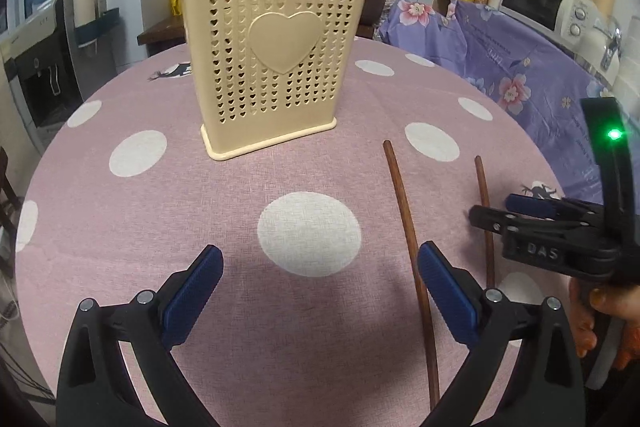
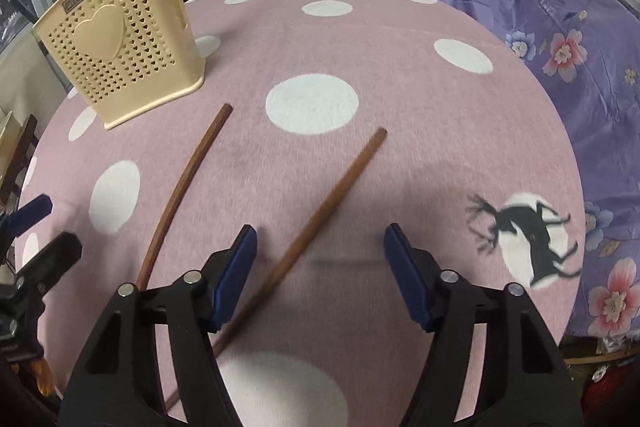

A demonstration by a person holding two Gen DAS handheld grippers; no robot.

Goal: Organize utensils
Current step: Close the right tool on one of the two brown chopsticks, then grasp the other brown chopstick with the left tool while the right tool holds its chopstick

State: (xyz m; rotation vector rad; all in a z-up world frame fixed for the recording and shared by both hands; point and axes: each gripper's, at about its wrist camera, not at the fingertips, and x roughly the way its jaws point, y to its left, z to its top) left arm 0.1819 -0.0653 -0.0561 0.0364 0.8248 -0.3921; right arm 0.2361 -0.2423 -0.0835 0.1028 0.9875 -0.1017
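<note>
On the left stands the cream utensil holder (image 1: 272,67), upright on the table (image 1: 120,227) with its heart-pierced face toward the cameras. Some utensils seem to be in it already: brown wooden handles and a dark rounded tool head show above its rim in the left wrist view, though how many it holds cannot be told. So part of the sorting looks done.

The left gripper (image 1: 320,291) hovers low over the cloth with its jaws wide open and nothing between them; the nearer wooden stick (image 1: 412,247) passes just beside its right pad.

Two sticks remain loose on the table, to the right of the holder and apart from it. The second wooden stick (image 2: 320,215) lies between the jaws of the right gripper (image 2: 320,267), close to the left pad; the jaws stand partly open and neither pad presses on it, so it is not yet gripped. Both sticks are probably still to go into the holder.
</note>
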